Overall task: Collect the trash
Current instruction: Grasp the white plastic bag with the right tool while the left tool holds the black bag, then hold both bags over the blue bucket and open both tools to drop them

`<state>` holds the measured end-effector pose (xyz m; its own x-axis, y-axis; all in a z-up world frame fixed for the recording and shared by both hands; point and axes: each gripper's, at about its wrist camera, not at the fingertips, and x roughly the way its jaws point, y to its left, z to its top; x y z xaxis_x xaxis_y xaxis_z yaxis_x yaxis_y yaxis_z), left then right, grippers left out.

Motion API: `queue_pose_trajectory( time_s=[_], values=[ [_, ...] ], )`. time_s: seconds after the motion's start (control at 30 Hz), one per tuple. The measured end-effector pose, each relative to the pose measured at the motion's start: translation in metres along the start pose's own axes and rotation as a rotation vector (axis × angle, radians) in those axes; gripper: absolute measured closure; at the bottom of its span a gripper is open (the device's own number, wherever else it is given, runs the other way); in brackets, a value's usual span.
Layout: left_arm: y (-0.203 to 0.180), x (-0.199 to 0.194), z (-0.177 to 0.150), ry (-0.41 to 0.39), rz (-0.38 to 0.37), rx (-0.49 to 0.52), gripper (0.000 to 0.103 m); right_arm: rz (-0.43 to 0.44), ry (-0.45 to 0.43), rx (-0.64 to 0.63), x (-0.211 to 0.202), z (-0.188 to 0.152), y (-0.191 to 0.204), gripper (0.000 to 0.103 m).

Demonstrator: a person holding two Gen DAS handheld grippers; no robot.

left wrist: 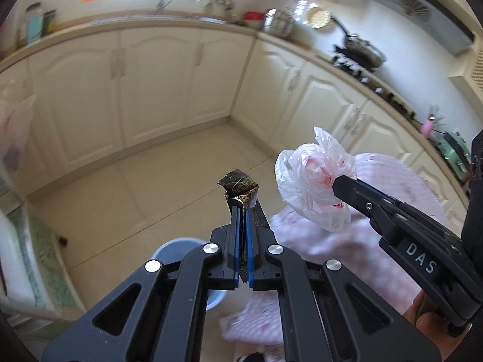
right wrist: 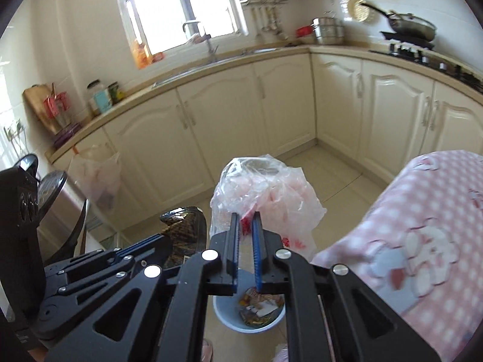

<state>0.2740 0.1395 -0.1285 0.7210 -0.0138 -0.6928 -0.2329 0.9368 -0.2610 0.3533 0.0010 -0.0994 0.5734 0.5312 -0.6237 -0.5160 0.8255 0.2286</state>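
Left gripper [left wrist: 242, 208] clamps dark wrapper [left wrist: 238, 184]; right gripper [right wrist: 246, 221] pinches clear plastic bag [right wrist: 265, 193], both above blue bin [right wrist: 249, 316] w/ trash.

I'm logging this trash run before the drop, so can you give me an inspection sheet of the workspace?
Surface: pale tiled kitchen floor; a pink checked cloth covers something at the right.
Job's things: crumpled dark patterned wrapper; crumpled clear plastic bag with red print; round light-blue bin below, with trash already inside.
Clutter: clear bag hanging at the counter end; pans and jars on the countertop.
Grippers: left gripper shut on the wrapper; right gripper shut on the plastic bag, both above the bin.
Cables: nothing seen.
Surroundings: cream cabinet doors, sink under a bright window, hob with a wok.
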Motion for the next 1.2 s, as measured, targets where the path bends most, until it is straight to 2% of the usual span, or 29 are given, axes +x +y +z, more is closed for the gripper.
queue_pose_trajectory(
  time_s=[0.1, 0.17, 0.27, 0.53, 0.9, 1.2],
  values=[
    [0.025, 0.014, -0.007, 0.032, 0.048, -0.028, 0.101, 0.018, 0.04, -0.009, 0.027, -0.009, 0.016, 0.095],
    [0.038, 0.027, -0.012, 0.062, 0.061, -0.047, 0.101, -0.032, 0.051, -0.039, 0.044, -0.016, 0.026, 0.095],
    [0.051, 0.051, -0.017, 0.113, 0.081, -0.06, 0.101, -0.038, 0.079, -0.042, 0.067, -0.028, 0.031, 0.095],
    [0.064, 0.097, -0.022, 0.184, 0.055, -0.077, 0.099, -0.09, 0.087, -0.037, 0.105, -0.04, 0.016, 0.095],
    [0.064, 0.108, -0.021, 0.192, 0.054, -0.077, 0.094, -0.078, 0.106, -0.02, 0.123, -0.047, 0.005, 0.095],
    [0.077, 0.098, -0.026, 0.191, 0.087, -0.107, 0.085, -0.036, 0.171, -0.005, 0.139, -0.058, 0.01, 0.095]
  ],
)
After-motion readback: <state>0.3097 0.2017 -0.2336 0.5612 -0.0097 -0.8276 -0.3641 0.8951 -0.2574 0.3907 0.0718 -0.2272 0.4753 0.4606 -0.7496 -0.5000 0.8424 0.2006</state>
